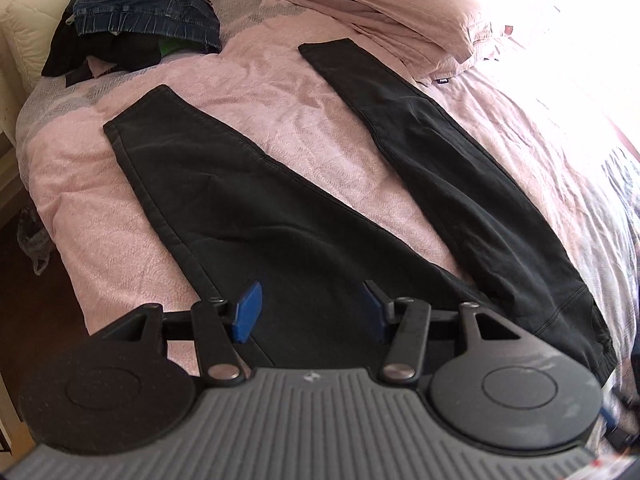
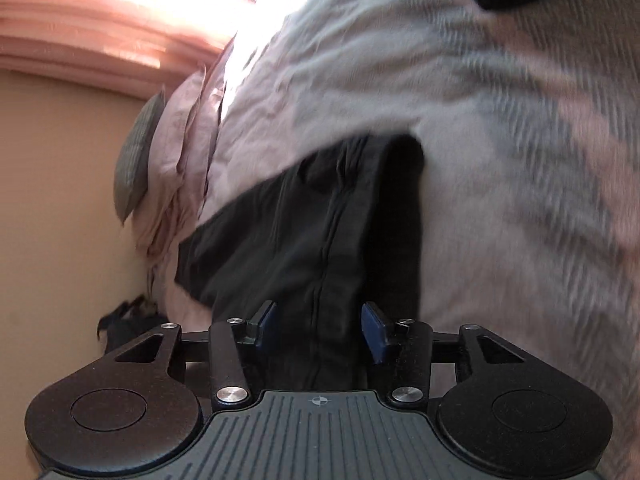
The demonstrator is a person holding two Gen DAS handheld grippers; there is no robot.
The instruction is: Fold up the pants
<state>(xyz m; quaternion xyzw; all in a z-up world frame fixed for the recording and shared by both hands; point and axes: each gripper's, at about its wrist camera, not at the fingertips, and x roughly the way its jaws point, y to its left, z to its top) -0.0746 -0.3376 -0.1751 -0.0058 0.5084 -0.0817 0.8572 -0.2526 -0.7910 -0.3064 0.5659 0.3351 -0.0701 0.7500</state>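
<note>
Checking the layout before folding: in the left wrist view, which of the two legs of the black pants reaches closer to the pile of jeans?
The left-hand leg; its cuff ends just below the jeans pile, while the other leg ends by the folded pink bedding.

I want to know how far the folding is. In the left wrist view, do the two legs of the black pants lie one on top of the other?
No, the black pants lie spread in a V, with pink bedcover showing between the legs.

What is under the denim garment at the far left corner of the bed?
The denim garment tops a pile: black clothing and a green scrap show beneath it, on the pink bedcover. Anything deeper is covered.
</note>
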